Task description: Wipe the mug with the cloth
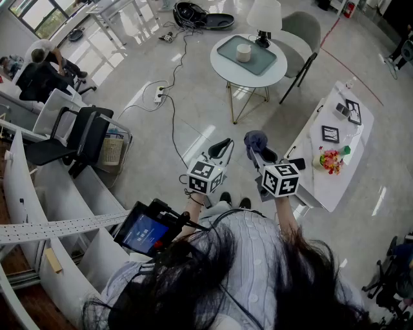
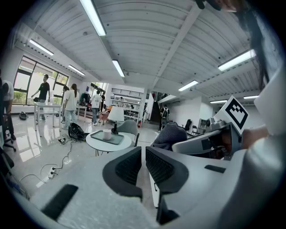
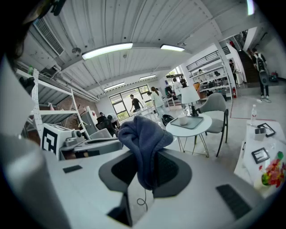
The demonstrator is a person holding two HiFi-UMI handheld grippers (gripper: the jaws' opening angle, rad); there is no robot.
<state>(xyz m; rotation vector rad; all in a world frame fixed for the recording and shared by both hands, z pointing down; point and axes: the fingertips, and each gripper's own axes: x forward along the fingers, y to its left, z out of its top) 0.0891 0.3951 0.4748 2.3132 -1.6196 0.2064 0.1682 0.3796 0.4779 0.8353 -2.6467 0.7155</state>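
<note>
Nearest the person, the right gripper (image 3: 145,167) was clamped on a crumpled dark blue fabric cloth (image 3: 142,134). The cloth bunched up above the jaws and a fold hung down between them. Just to its left, the left gripper (image 2: 143,157) had its jaws drawn narrow, with only a thin slit between the ribbed pads and nothing in it. Both grippers were held up in the air over the pale glossy floor (image 1: 193,122), side by side and touching no furniture.

Farther off, across open floor, stood the round white desk (image 1: 226,74) on thin metal legs. It carried a grey-green rectangular tray (image 1: 258,63), and the small white ceramic mug (image 1: 243,52) stood upright on the tray. A lamp with a white shade (image 1: 264,14) stood at the far edge, and a grey upholstered chair (image 1: 302,29) was beside it to the right. The mug was well apart from both grippers.

By the look of it, only the first part was done: the cloth was in hand. The wiping itself had not begun, since cloth and mug were nowhere near each other. What remained was probably to close the gap to the desk, perhaps steady the mug with the empty left gripper, and then rub the cloth over it.
</note>
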